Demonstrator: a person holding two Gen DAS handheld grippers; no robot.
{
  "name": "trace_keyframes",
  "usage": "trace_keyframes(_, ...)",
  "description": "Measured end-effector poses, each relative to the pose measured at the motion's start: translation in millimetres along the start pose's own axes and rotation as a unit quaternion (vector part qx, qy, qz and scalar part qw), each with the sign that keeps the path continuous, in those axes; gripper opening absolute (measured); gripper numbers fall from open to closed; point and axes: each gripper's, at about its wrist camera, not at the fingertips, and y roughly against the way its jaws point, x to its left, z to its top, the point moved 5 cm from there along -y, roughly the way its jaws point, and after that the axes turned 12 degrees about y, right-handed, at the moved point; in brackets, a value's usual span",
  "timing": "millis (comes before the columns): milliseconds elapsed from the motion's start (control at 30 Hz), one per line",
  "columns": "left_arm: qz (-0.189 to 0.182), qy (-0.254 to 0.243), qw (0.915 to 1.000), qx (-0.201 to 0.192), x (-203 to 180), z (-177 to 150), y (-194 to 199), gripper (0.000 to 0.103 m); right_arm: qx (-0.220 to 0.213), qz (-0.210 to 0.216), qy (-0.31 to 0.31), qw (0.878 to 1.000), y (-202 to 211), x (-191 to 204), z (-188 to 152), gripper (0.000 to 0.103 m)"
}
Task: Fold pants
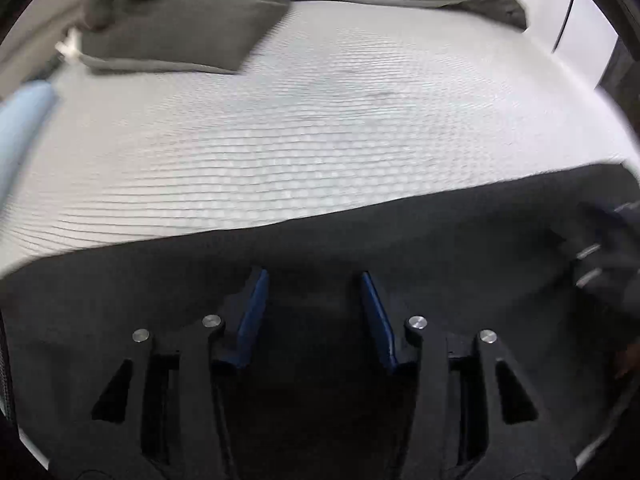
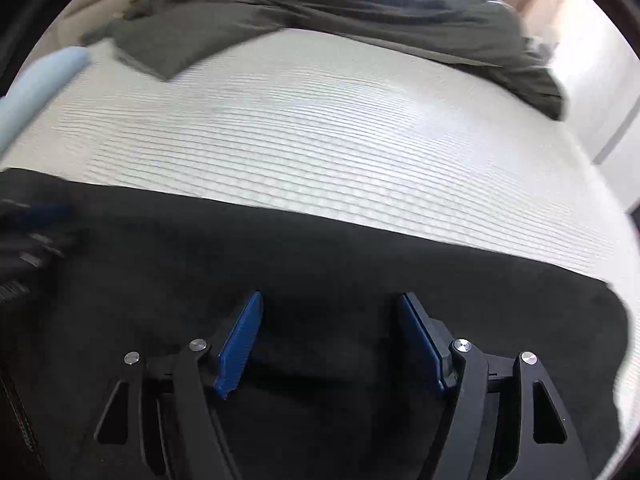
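Black pants (image 1: 320, 240): spread flat along the near edge of a white-quilted bed (image 1: 320, 120). Left gripper (image 1: 314, 280) and right gripper (image 2: 332, 300): above the fabric, jaws parted, grasping nothing. Grey duvet (image 2: 360, 12): bunched at far side.

- White mattress (image 1: 320, 140), woven grid texture, bare across the middle.
- Grey-green pillow (image 1: 180, 36) lying flat at far left.
- Grey-green duvet (image 2: 380, 4) bunched along the far edge.
- Light blue item (image 2: 36, 88) at left edge; blurred, unidentified.
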Motion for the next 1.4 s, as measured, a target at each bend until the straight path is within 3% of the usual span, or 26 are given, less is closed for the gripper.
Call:
trace_keyframes(67,0.036,0.009,0.9992,-0.015,35.5,-5.0,7.2,0.056,0.010,-0.021,-0.006,1.000,5.0,-24.1,-18.2,0.072)
trace_keyframes(233,0.070,0.069,0.9949,-0.022,118.1,-17.8,25.3,0.056,0.029,-0.056,-0.012,0.998,23.1,-60.9,-58.1,0.073)
trace_keyframes(300,0.056,0.097,0.9933,-0.028,134.5,-28.1,39.0,0.053,0.023,-0.055,-0.028,0.998,31.2,-67.9,-65.9,0.073)
trace_keyframes(333,0.043,0.100,0.9936,-0.032,133.0,-34.5,50.1,0.052,0.015,-0.044,-0.039,0.998,47.2,-68.8,-71.5,0.068)
trace_keyframes(400,-0.022,0.079,0.9951,-0.056,113.0,-42.9,73.6,0.052,-0.015,0.000,-0.041,0.999,64.8,-51.6,-63.3,0.068)
trace_keyframes(500,-0.077,0.033,0.9951,-0.052,76.3,-60.8,82.9,0.055,-0.065,0.090,0.003,0.994,90.9,9.9,-34.7,0.071)
trace_keyframes(533,-0.090,0.017,0.9952,-0.036,62.8,-68.6,77.1,0.055,-0.070,0.119,0.033,0.990,96.6,37.2,-27.9,0.071)
trace_keyframes(600,-0.070,-0.007,0.9975,0.000,50.6,-85.1,63.9,0.055,-0.064,0.140,0.072,0.985,96.5,65.3,-26.7,0.071)
trace_keyframes(667,-0.063,-0.021,0.9978,-0.003,51.4,-95.0,64.5,0.055,-0.042,0.103,0.118,0.987,85.2,80.3,-33.6,0.071)
trace_keyframes(733,-0.055,-0.030,0.9981,0.002,62.5,-102.4,71.8,0.055,-0.037,0.084,0.115,0.989,78.8,66.7,-42.4,0.074)
trace_keyframes(867,-0.037,-0.024,0.9990,-0.008,105.2,-126.1,94.6,0.056,-0.010,0.008,0.051,0.999,77.0,-11.6,-78.3,0.079)
trace_keyframes(933,-0.038,0.002,0.9991,-0.016,124.7,-139.7,108.9,0.055,-0.006,-0.002,0.018,1.000,78.0,-38.8,-93.1,0.079)
trace_keyframes(967,-0.043,0.016,0.9986,-0.025,128.3,-140.7,115.4,0.055,-0.015,0.003,-0.003,1.000,82.5,-49.3,-98.8,0.079)
trace_keyframes(1033,-0.089,0.030,0.9950,-0.035,123.0,-140.6,125.6,0.055,-0.040,0.022,-0.019,0.999,96.7,-53.3,-102.4,0.073)
trace_keyframes(1100,-0.129,0.028,0.9906,-0.035,100.0,-142.7,131.4,0.055,-0.064,0.057,-0.008,0.996,113.7,-36.2,-97.8,0.073)
trace_keyframes(1200,-0.156,0.002,0.9877,-0.012,61.7,-146.7,120.6,0.057,-0.090,0.121,0.024,0.988,137.9,-4.5,-89.7,0.073)
trace_keyframes(1233,-0.154,-0.009,0.9881,-0.001,53.6,-146.3,112.4,0.057,-0.090,0.142,0.037,0.985,144.2,-1.9,-96.6,0.073)
trace_keyframes(1267,-0.128,-0.034,0.9912,0.004,45.7,-152.8,105.1,0.057,-0.084,0.155,0.058,0.983,139.1,6.1,-95.0,0.073)
trace_keyframes(1333,-0.111,-0.065,0.9916,-0.009,45.8,-157.2,106.1,0.058,-0.067,0.128,0.103,0.984,133.8,13.5,-104.1,0.073)
trace_keyframes(1400,-0.115,-0.064,0.9913,-0.003,68.1,-162.9,113.8,0.059,-0.067,0.113,0.111,0.985,131.4,1.8,-113.0,0.074)
